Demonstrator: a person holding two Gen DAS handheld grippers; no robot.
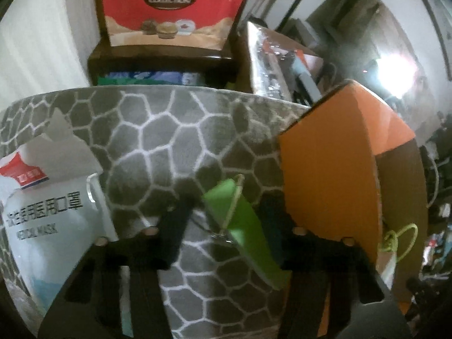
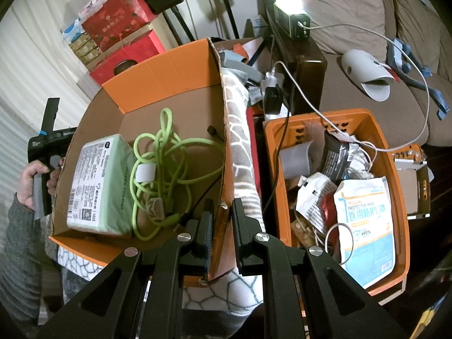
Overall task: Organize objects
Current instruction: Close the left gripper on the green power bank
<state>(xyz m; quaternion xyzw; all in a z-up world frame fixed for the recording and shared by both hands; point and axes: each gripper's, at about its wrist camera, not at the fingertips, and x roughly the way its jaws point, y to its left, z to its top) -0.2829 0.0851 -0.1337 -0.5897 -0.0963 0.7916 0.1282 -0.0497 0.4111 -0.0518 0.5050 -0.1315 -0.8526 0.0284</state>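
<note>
In the left wrist view a flat green tag [image 1: 243, 226] with a metal ring lies tilted on the grey patterned rug [image 1: 158, 141]. My left gripper [image 1: 223, 212] straddles it; the tag rests against the right finger, and rug shows between it and the left finger. Beside it stands the orange cardboard box [image 1: 333, 163]. In the right wrist view my right gripper [image 2: 223, 212] is shut on the right wall of that box [image 2: 220, 130]. Inside lie a green packet [image 2: 101, 186] and a tangled green cable [image 2: 166, 166]. A hand [image 2: 34, 180] holds the left gripper's handle beyond the box.
A white medical mask pack [image 1: 42, 214] lies on the rug at the left. An orange plastic basket [image 2: 401, 206] full of packets and another mask pack [image 2: 367, 226] stands right of the box. Behind are red bags [image 1: 175, 8], chargers, cables and a sofa.
</note>
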